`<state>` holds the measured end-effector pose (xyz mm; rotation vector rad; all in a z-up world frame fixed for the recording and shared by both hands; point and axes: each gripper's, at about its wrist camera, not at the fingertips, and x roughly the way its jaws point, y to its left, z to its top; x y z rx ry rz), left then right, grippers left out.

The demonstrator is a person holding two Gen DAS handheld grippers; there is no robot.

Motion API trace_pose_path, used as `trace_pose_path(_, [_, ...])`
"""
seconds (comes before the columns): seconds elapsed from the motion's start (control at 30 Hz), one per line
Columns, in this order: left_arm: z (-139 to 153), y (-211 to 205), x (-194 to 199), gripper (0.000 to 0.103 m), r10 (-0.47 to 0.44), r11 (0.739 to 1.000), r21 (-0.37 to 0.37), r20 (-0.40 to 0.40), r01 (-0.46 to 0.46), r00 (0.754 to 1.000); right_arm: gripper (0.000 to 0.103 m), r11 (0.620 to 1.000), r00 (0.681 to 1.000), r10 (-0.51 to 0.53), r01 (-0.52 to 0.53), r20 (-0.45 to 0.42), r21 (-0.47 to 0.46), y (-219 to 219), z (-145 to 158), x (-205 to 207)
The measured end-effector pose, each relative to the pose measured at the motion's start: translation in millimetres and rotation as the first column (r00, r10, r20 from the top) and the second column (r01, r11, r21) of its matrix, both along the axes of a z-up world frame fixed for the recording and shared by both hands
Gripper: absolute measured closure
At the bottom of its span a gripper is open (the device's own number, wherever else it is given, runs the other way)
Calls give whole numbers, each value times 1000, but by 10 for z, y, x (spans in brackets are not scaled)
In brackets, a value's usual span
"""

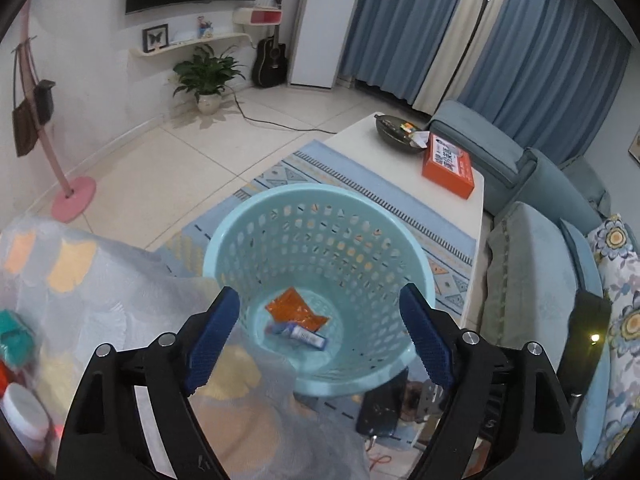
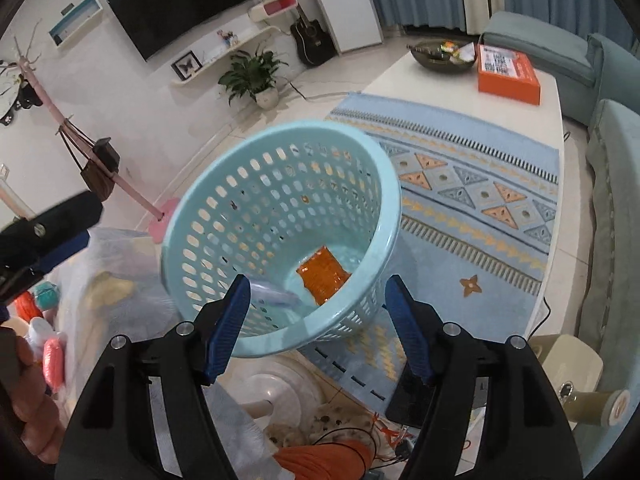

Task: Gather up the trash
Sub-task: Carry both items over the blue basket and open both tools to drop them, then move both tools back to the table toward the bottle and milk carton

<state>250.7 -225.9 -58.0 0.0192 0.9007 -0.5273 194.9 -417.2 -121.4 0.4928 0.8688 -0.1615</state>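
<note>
A light-blue perforated basket [image 1: 320, 216] stands on the patterned rug; it also shows in the right wrist view [image 2: 224, 184]. Inside lie an orange wrapper [image 1: 296, 309] and a small white-and-blue wrapper [image 1: 300, 332]; the right wrist view shows the orange wrapper [image 2: 323, 274] and the pale one [image 2: 272, 294]. My left gripper [image 1: 320, 336] is open and empty above the basket's near rim. My right gripper [image 2: 316, 320] is open and empty over the same rim. The left gripper's finger [image 2: 52, 236] shows at the right view's left edge.
A pale mesh bag [image 1: 100, 280] of items lies left of the basket. A white coffee table [image 1: 460, 216] holds an orange box [image 1: 448, 164] and a dark bowl [image 1: 396, 132]. A blue sofa [image 1: 532, 272] stands right. A pink coat stand [image 1: 72, 196] stands left. Cables and clutter lie below.
</note>
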Motion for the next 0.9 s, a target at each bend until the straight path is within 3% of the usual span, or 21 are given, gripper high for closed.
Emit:
trace_pose_path(0.27, [550,317,-473,23,24,998,-53,108,-18,994,31,995,986,84,-75,144,-66,362,637,-295])
trace_pose_path(0.5, [1046,880,-1181,23,92,993,-98,225,-71,970,31,964,940,255,-229,228,-135,1064,1091,-563])
trace_pose_path(0.73, [1261,1667,-1681,23,242,968,-137,280,-211,929,31,911,884,409,-379,226,-166,1761,1253,-694])
trace_pose_path(0.9, [1196,2209,-1860,23,349,937,-123,280,-327,894,31,877,858,478,-455,187,-153,2204,1194,-806])
